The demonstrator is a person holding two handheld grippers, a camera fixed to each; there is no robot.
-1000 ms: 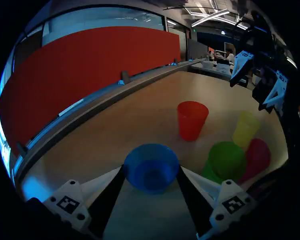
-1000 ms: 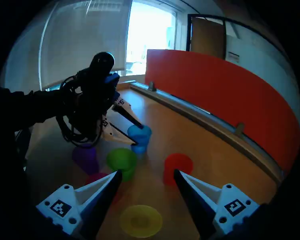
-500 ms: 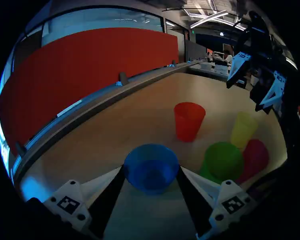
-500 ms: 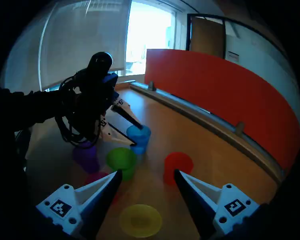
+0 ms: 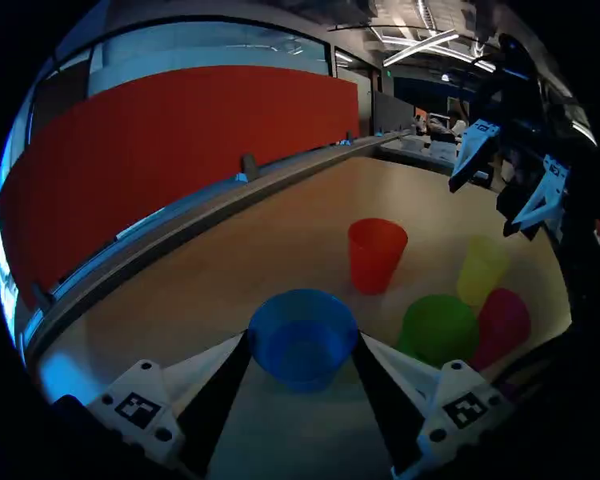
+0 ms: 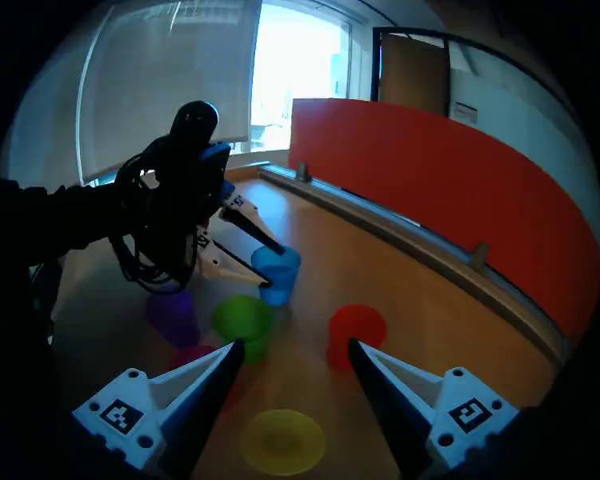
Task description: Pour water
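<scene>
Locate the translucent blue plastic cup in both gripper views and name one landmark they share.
Left gripper view: the translucent blue plastic cup is at bottom centre, gripped by the left tool.
Right gripper view: it is left of centre at mid-height, at the tips of that same tool, seen farther off.
Shared landmark: the long red partition wall behind the table edge.
</scene>
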